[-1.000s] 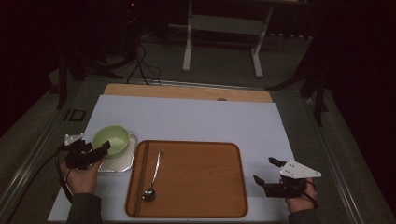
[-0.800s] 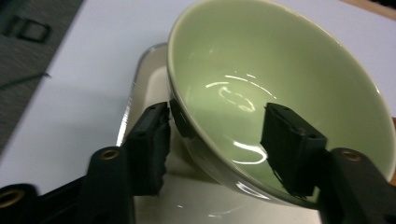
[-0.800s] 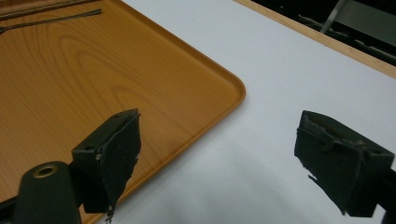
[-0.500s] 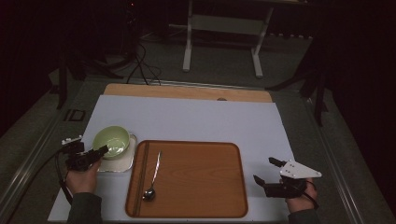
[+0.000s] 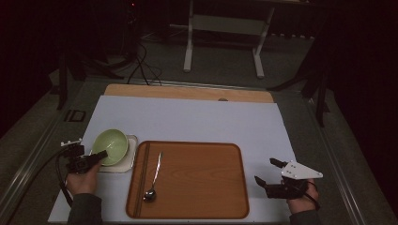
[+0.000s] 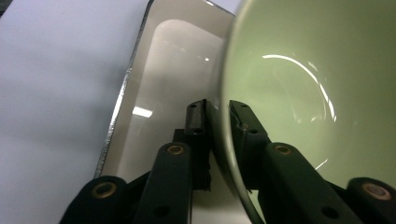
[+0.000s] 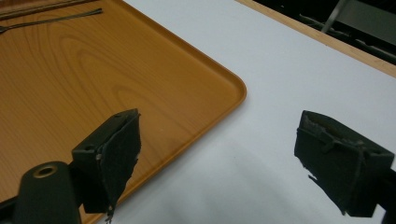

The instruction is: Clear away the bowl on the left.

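A pale green bowl (image 5: 110, 146) (image 6: 303, 93) rests on a small white square dish (image 5: 130, 161) (image 6: 173, 60) at the table's left. My left gripper (image 5: 99, 156) (image 6: 218, 111) has just been closing and now grips the bowl's near rim, one jaw inside and one outside. To the right lies a brown wooden tray (image 5: 202, 180) (image 7: 93, 70) with a metal spoon (image 5: 155, 176) (image 7: 51, 21) along its left side. My right gripper (image 5: 266, 170) (image 7: 219, 149) stands open over the white mat by the tray's right edge, with nothing between its fingers.
A white mat (image 5: 197, 122) covers the table, with a strip of wooden board (image 5: 187, 92) at its far edge. Beyond the table are black cables (image 5: 141, 65) on the floor and a white metal stand (image 5: 225, 42).
My left gripper's jaws have gone from wide apart to closed on the bowl's rim, moving in slightly toward the bowl. The right gripper has stayed where it was.
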`<move>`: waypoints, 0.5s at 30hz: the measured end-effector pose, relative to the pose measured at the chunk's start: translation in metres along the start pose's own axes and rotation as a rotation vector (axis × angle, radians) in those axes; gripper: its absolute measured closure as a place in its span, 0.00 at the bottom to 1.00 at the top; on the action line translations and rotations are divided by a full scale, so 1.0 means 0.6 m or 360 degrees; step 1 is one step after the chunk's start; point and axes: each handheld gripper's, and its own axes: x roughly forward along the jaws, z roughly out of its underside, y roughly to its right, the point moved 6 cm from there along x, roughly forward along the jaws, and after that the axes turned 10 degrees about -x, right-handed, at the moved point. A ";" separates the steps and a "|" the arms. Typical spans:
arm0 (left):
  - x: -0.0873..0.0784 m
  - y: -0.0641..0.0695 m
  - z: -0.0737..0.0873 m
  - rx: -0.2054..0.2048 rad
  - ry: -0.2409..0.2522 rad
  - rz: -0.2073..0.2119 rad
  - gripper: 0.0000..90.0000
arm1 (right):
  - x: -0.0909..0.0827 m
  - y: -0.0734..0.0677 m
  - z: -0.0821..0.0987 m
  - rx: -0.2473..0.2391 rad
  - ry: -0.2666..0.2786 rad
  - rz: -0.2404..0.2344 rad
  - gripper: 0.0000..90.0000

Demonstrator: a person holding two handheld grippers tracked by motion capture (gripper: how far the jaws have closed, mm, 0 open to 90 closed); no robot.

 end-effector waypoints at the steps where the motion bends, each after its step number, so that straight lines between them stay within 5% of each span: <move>1: 0.000 0.001 0.000 -0.0002 0.0004 0.0009 0.90 | 0.000 0.000 0.000 0.0001 -0.0001 0.0000 0.16; 3: 0.000 0.001 0.000 -0.0002 0.0004 0.0009 0.91 | 0.000 0.000 0.000 0.0001 -0.0002 0.0001 0.16; 5: -0.003 0.000 -0.001 -0.0064 0.0023 0.0079 0.94 | 0.000 0.000 0.000 0.0002 -0.0002 0.0000 0.16; 15: -0.004 0.000 -0.001 -0.0072 0.0021 0.0116 0.94 | 0.000 0.001 0.000 0.0007 -0.0001 0.0002 0.16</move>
